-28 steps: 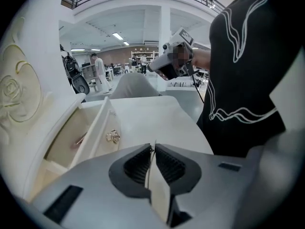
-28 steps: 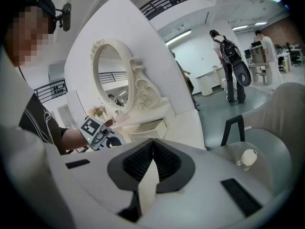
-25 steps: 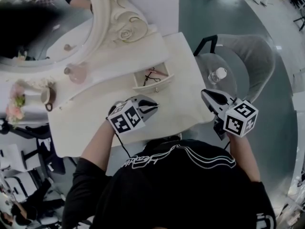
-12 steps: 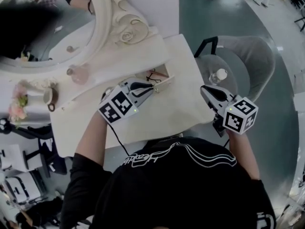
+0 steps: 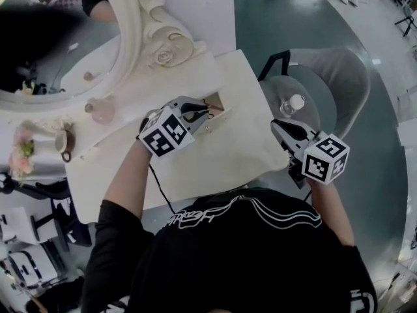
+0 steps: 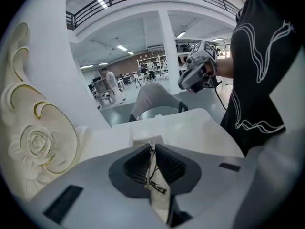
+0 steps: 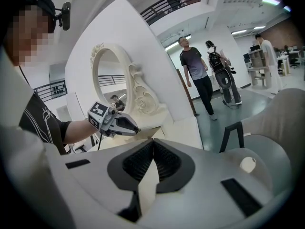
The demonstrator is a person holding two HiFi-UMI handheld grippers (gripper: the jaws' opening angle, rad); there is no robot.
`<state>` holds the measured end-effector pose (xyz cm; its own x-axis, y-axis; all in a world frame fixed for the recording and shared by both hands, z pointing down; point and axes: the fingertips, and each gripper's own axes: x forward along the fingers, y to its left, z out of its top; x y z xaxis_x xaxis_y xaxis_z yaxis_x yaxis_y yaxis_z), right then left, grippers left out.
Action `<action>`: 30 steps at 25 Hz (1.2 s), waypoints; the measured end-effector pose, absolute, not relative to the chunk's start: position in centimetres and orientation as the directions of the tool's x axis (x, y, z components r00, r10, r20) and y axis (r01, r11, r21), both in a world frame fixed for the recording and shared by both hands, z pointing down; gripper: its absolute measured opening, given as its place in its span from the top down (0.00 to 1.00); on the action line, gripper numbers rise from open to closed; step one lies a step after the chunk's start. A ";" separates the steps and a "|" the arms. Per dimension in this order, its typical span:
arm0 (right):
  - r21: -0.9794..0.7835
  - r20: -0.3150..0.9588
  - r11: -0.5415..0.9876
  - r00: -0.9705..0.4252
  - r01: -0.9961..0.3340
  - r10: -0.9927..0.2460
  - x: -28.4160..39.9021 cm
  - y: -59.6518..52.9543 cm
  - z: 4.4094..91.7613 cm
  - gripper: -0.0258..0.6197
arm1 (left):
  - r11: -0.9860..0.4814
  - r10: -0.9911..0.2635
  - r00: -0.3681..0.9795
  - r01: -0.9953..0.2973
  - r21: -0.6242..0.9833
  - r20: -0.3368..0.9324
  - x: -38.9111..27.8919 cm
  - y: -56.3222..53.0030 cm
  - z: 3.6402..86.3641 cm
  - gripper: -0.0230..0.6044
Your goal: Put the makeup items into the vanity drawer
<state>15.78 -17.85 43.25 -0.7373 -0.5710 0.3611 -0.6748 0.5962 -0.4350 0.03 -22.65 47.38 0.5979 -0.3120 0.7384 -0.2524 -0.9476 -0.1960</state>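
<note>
The small vanity drawer (image 5: 220, 109) stands pulled out of the cream vanity table (image 5: 228, 155); thin dark items lie in it. My left gripper (image 5: 203, 113) hangs tilted down over the drawer's left part and hides most of it. Its jaws (image 6: 152, 146) are closed to a thin slit, and through the slit I see a dark wire and some print. Whether anything thin is pinched I cannot tell. In the right gripper view the left gripper (image 7: 136, 128) shows no item sticking out. My right gripper (image 5: 277, 128) is shut and empty off the table's right front corner, its jaws (image 7: 152, 142) meeting.
A grey chair (image 5: 326, 77) stands right of the table with a small white round thing (image 5: 294, 101) on its seat. An ornate oval mirror (image 5: 153, 38), a pink bottle (image 5: 101, 111), a cup (image 5: 63, 145) and flowers (image 5: 19, 155) are at the left. People stand beyond (image 7: 195, 75).
My left gripper has moved away from the table's front, up the frame, to above the drawer, with its jaws unchanged. The right gripper has stayed put.
</note>
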 end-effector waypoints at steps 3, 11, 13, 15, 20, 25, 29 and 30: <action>-0.440 0.358 0.595 -0.739 -0.673 -0.571 15.9 -18.0 43.4 0.92 | -0.942 -0.329 0.585 -0.265 -0.209 0.741 0.2 -23.3 48.0 0.88; -0.456 0.344 0.605 -0.756 -0.653 -0.557 14.9 -18.5 43.4 0.92 | -0.937 -0.335 0.583 -0.291 -0.196 0.740 0.4 -23.2 48.5 0.88; -0.457 0.341 0.611 -0.762 -0.647 -0.551 14.5 -18.5 43.3 0.92 | -0.934 -0.337 0.586 -0.310 -0.181 0.737 0.3 -23.1 48.4 0.83; -0.458 0.341 0.616 -0.766 -0.641 -0.544 14.1 -18.4 43.4 0.92 | -0.924 -0.352 0.597 -0.343 -0.167 0.721 0.1 -23.0 48.0 0.75; -0.458 0.345 0.624 -0.773 -0.634 -0.532 13.4 -18.2 43.3 0.92 | -0.865 -0.425 0.645 -0.496 -0.076 0.635 -0.9 -23.0 45.8 0.69; -0.448 0.341 0.638 -0.780 -0.626 -0.525 12.4 -17.7 42.5 0.92 | -0.788 -0.465 0.679 -0.610 0.084 0.567 -2.0 -21.0 43.5 0.71; -0.439 0.317 0.661 -0.793 -0.609 -0.520 10.7 -17.2 41.2 0.92 | -0.723 -0.504 0.697 -0.663 0.191 0.510 -3.1 -18.8 42.0 0.85; -0.437 0.309 0.669 -0.799 -0.601 -0.516 10.1 -16.9 40.8 0.92 | -0.707 -0.510 0.700 -0.673 0.220 0.500 -3.4 -18.2 41.8 0.87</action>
